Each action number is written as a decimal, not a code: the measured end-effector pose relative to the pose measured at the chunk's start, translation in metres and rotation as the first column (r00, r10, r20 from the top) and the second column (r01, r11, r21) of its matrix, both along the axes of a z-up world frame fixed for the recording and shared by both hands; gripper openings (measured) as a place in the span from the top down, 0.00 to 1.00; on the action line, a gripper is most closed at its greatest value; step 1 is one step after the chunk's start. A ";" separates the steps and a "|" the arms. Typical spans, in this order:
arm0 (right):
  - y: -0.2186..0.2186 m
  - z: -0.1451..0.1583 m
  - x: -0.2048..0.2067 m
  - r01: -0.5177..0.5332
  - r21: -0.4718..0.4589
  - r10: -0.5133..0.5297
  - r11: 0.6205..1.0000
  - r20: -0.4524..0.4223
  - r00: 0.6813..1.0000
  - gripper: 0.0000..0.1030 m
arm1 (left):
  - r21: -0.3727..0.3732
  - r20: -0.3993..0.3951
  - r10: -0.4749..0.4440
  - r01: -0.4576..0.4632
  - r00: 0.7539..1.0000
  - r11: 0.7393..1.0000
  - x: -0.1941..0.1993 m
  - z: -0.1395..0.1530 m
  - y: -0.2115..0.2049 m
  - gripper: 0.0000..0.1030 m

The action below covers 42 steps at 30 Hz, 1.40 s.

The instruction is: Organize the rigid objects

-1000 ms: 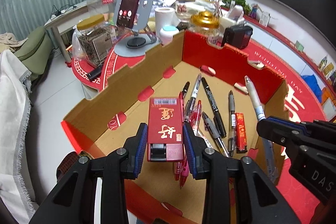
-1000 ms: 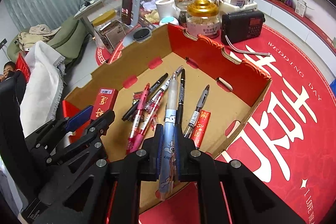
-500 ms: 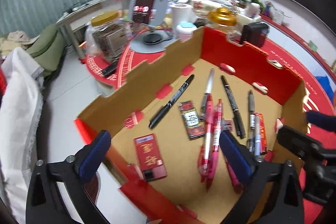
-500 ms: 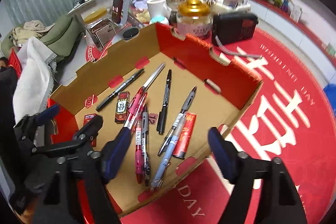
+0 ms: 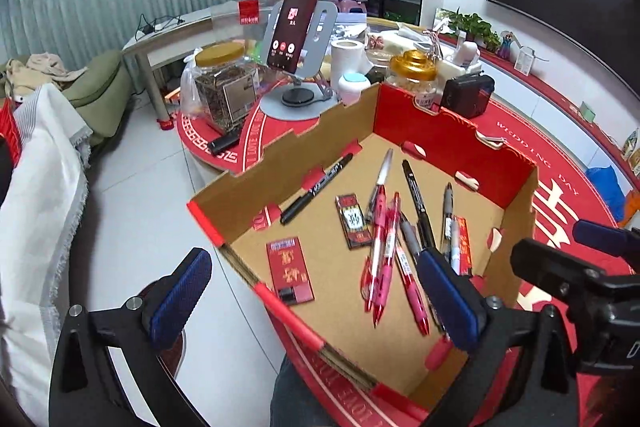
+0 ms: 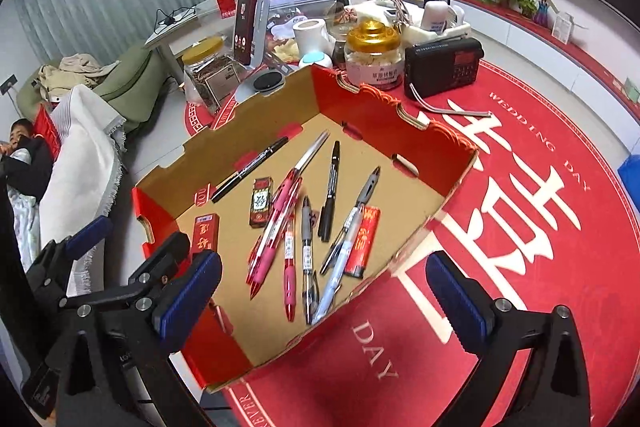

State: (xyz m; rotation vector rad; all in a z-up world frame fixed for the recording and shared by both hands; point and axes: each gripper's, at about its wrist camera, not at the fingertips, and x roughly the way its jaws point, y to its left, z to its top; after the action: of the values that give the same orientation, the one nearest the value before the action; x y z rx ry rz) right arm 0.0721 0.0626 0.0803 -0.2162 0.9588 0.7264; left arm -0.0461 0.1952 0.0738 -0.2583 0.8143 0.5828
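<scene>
Item: shallow red-and-brown cardboard tray (image 6: 436, 147), landmark. Contents, left to right: flat red card packet (image 6: 206, 233) by the tray's left wall; black marker (image 6: 250, 169); small dark red box (image 6: 261, 201); pink pens (image 6: 274, 227); grey and black pens; pale blue pen (image 6: 334, 277); red stick.

Step, judged: between picks; next calls for choosing one item.

My left gripper (image 5: 316, 299) and right gripper (image 6: 320, 307): fingers spread wide, empty, raised over the tray's near edge.

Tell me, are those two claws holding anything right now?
No. The left gripper and the right gripper are both wide open and empty; the pens lie loose in the cardboard box.
</scene>
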 end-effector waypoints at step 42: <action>0.002 0.009 -0.019 -0.036 -0.027 0.037 0.999 0.018 0.999 0.00 | -0.029 -0.044 0.008 -0.009 0.999 1.000 -0.017 -0.002 -0.010 0.00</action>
State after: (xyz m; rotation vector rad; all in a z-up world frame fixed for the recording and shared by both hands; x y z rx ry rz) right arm 0.0527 0.0642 0.0892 -0.2642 0.9492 0.7440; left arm -0.0634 0.1850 0.0714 -0.2765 0.8647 0.5864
